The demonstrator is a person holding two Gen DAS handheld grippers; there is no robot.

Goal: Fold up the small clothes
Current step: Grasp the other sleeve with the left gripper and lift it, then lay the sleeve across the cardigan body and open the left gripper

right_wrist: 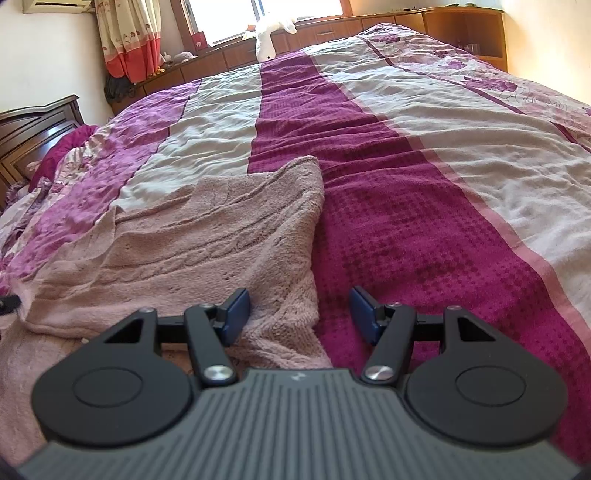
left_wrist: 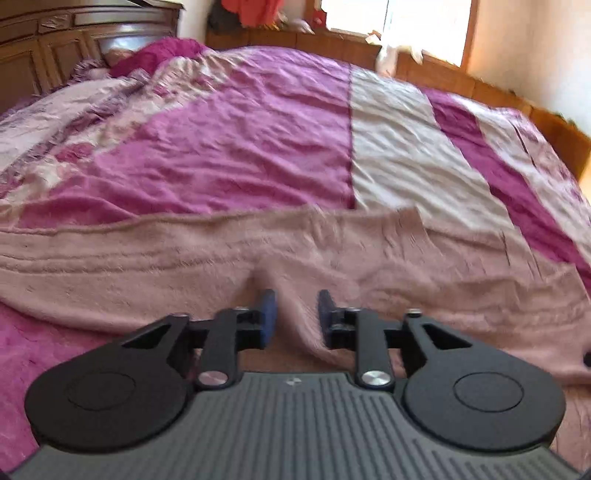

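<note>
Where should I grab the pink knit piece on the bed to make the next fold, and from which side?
Grip the pink knit piece at its far corner, which lies loose on the bedspread. Coming from the right edge looks best: that edge is free, running back toward the right tongs, which are open over it. The left tongs are open over a raised fold.

Sunlit window, wooden headboard, striped bedspread
</note>
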